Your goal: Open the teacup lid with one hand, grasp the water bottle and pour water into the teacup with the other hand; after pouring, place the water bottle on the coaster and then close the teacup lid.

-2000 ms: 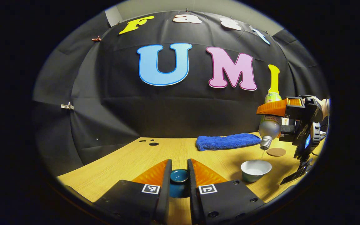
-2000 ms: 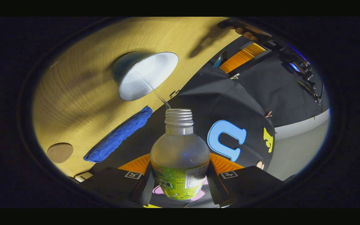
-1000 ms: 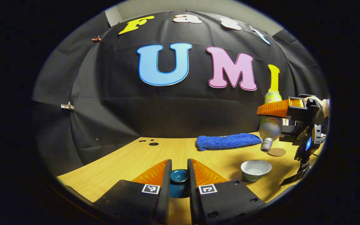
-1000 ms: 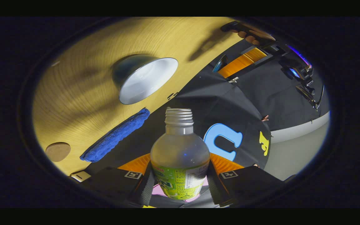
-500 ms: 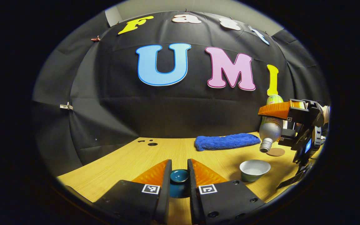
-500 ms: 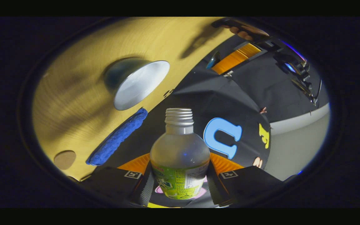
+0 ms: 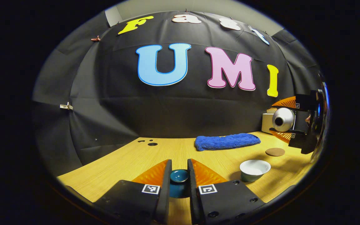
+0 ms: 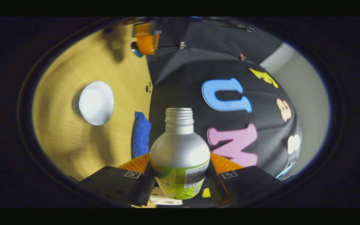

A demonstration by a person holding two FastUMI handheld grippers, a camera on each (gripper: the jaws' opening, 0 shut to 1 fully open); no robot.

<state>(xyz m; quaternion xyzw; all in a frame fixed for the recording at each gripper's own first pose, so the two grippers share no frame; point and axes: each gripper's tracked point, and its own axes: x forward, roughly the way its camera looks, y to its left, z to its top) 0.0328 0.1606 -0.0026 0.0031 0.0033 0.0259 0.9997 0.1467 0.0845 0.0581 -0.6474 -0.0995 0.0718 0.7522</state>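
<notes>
My left gripper (image 7: 179,163) is shut on the dark blue teacup lid (image 7: 179,177) and holds it low over the wooden table (image 7: 142,162). The open white teacup (image 7: 255,169) stands to its right, apart from it, with water inside. The round brown coaster (image 7: 275,152) lies bare behind the cup. My right gripper (image 8: 180,160) is shut on the water bottle (image 8: 180,147), which has no cap and a green label. At the far right of the left gripper view the bottle (image 7: 282,119) lies about level in the air, above and beyond the coaster. The teacup (image 8: 96,103) sits well left of the bottle's mouth.
A folded blue towel (image 7: 227,141) lies along the table's back edge, with a small beige box (image 7: 265,122) at its right end. Two small holes (image 7: 151,143) mark the table at the back left. The black cloth wall rises right behind.
The pouring has stopped. My right gripper has turned the bottle from mouth-down over the cup to about level and carried it right, away from the cup. The left gripper has kept still with the lid.
</notes>
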